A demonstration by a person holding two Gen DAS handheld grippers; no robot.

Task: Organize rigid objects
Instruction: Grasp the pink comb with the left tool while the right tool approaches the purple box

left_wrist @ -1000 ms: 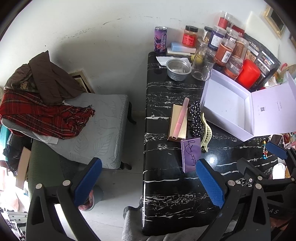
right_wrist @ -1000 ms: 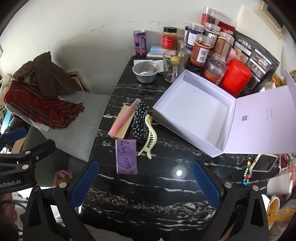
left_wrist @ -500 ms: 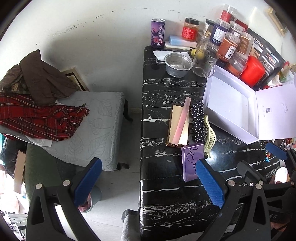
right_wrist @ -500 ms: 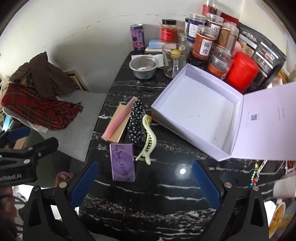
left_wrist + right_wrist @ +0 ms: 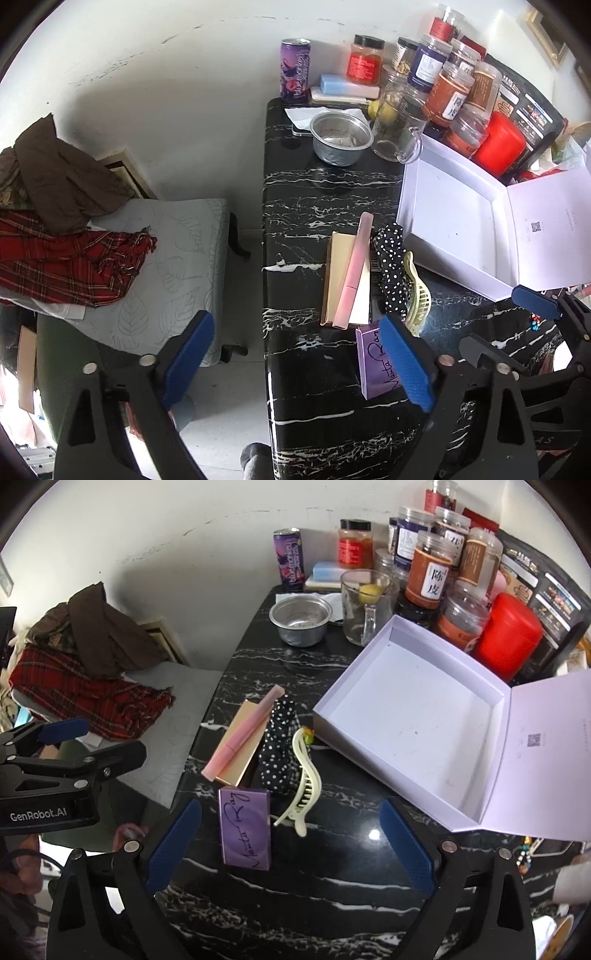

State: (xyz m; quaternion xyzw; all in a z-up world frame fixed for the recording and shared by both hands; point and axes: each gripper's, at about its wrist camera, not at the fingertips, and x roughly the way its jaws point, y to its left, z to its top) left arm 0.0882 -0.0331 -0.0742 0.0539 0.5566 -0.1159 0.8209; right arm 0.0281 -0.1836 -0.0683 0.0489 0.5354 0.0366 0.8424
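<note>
On the black marble table (image 5: 332, 878) lie a purple box (image 5: 245, 829), a gold box (image 5: 240, 751) with a pink tube (image 5: 243, 736) on it, a polka-dot fabric piece (image 5: 279, 753) and a cream hair claw (image 5: 303, 786). An open white box (image 5: 410, 720) with its lid folded back stands to their right. My right gripper (image 5: 290, 847) is open and empty, just above the purple box. My left gripper (image 5: 295, 363) is open and empty over the table's left edge; the purple box (image 5: 373, 363) lies by its right finger.
A steel bowl (image 5: 300, 619), a glass mug (image 5: 364, 605), a purple can (image 5: 289, 559), several jars (image 5: 428, 572) and a red canister (image 5: 508, 637) crowd the far end. A chair with folded clothes (image 5: 66, 236) stands left of the table.
Both grippers have moved forward and lower toward the items on the table, which now look larger. Both stay open. Nothing on the table has moved.
</note>
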